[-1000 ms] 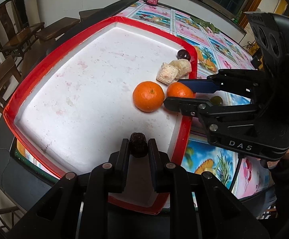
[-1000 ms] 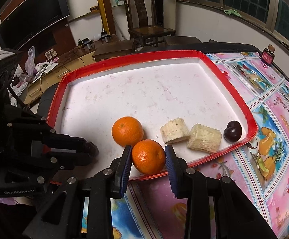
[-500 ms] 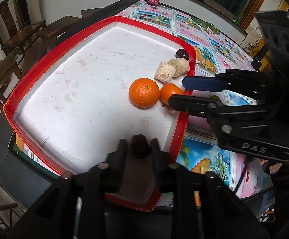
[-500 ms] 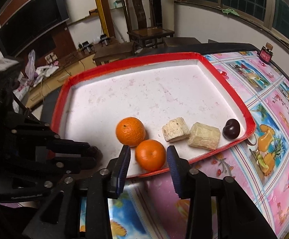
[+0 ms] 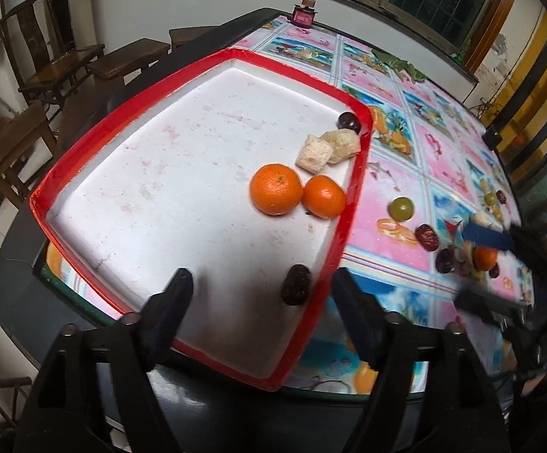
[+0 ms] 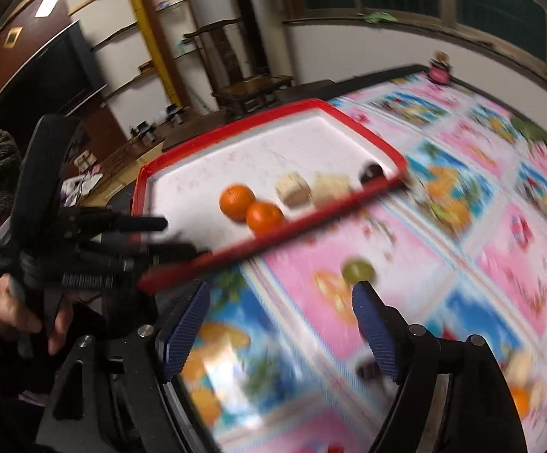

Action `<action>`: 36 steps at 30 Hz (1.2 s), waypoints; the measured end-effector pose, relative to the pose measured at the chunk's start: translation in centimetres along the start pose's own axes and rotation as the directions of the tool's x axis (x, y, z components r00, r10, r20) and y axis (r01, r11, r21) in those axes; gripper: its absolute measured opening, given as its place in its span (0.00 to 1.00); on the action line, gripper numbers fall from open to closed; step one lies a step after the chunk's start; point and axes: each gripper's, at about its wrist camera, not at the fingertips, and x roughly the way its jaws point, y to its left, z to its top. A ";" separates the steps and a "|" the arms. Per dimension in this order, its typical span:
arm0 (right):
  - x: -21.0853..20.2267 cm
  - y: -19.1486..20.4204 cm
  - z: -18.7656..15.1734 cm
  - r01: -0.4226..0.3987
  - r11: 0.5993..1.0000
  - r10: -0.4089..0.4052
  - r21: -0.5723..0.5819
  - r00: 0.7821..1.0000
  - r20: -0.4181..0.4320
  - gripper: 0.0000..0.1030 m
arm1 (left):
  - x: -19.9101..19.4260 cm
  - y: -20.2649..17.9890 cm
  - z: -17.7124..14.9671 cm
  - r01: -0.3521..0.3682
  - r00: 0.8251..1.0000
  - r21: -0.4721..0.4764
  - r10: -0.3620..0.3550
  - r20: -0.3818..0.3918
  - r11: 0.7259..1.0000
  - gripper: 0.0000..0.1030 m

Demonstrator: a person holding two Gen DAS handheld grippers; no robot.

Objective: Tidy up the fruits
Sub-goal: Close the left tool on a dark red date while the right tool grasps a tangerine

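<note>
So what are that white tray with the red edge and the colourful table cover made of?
The tray looks like white foam, matte and faintly stained, its red rim shiny like tape or plastic. The table cover seems a glossy printed plastic sheet: it catches the light. Neither is certain from looks alone.

Your left wrist camera looks steeply down past its own two fingers onto the near corner of the red-rimmed tray [image 5: 351,204], close above it, with the patterned tablecloth [image 5: 443,158] stretching off to the right. Your right wrist camera sits further right, over the cloth, facing back across it, blurred. Both views share the tray's near edge, the two oranges [image 5: 275,188] and the green fruit [image 5: 401,208].
</note>
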 end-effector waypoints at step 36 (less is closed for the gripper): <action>-6.7 -10.7 -9.3 0.201 0.894 -0.201 0.401 0.979 -0.042 0.55 | 4.4 -15.9 -1.0 0.191 0.980 0.312 -0.160 -0.121 0.931 0.46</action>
